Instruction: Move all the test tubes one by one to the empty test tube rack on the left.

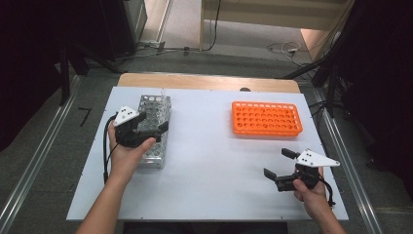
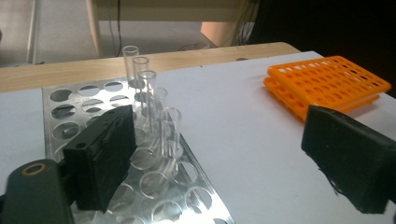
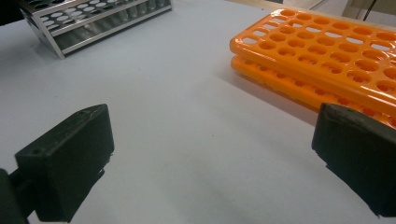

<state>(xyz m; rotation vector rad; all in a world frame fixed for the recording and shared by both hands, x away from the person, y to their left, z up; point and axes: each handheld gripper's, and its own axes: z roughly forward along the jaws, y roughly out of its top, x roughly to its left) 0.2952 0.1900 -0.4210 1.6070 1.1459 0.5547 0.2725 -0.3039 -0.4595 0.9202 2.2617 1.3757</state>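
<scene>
Fingers of left gripper [image 1: 155,127] spread over unlabelled metal rack [image 1: 157,109].

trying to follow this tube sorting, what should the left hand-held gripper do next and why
Probably back the left hand-held gripper off the metal rack and clear of the clear tubes. Its jaws stand wide open with nothing between them, and the tubes stand upright in the rack's holes just ahead. The orange rack looks empty, and the right hand-held gripper hangs open near it.

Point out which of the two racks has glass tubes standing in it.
The metal rack on the table's left, under the left gripper. A row of clear test tubes stands in it; the orange rack has every visible hole bare.
</scene>
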